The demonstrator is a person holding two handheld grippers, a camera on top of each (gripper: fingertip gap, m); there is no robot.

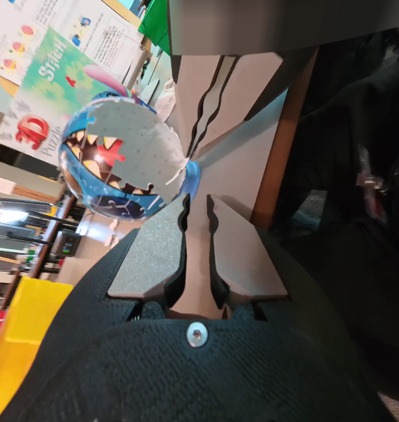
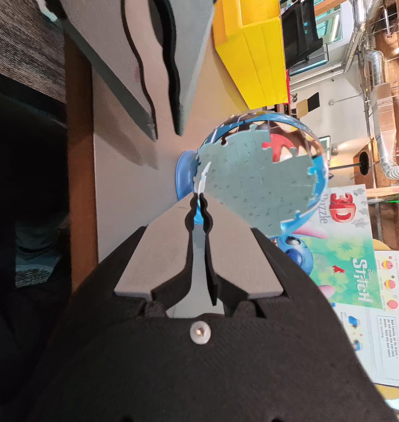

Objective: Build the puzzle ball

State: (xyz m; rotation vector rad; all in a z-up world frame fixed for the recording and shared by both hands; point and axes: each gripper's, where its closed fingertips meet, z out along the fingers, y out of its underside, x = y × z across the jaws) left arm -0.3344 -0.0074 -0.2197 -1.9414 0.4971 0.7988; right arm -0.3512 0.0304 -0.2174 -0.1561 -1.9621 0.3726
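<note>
I'm pinching a thin white piece [image 2: 203, 177] in the right gripper [image 2: 198, 194] — jaws clenched — at the ball [image 2: 257, 175] near the table's edge [image 2: 79, 159]; left gripper [image 1: 198, 198] released. I'm easing it in gently.

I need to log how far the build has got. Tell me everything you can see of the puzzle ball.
The puzzle ball is a half-built shell of curved, interlocking plastic-looking pieces. The outside is printed blue with a toothy mouth and a red tongue; the inside is plain grey. A large gap with a jagged edge leaves it open toward both cameras. It sits on a blue stand on the pale table, in front of the puzzle box. The right tool is pinched on a thin white piece at its rim.
</note>
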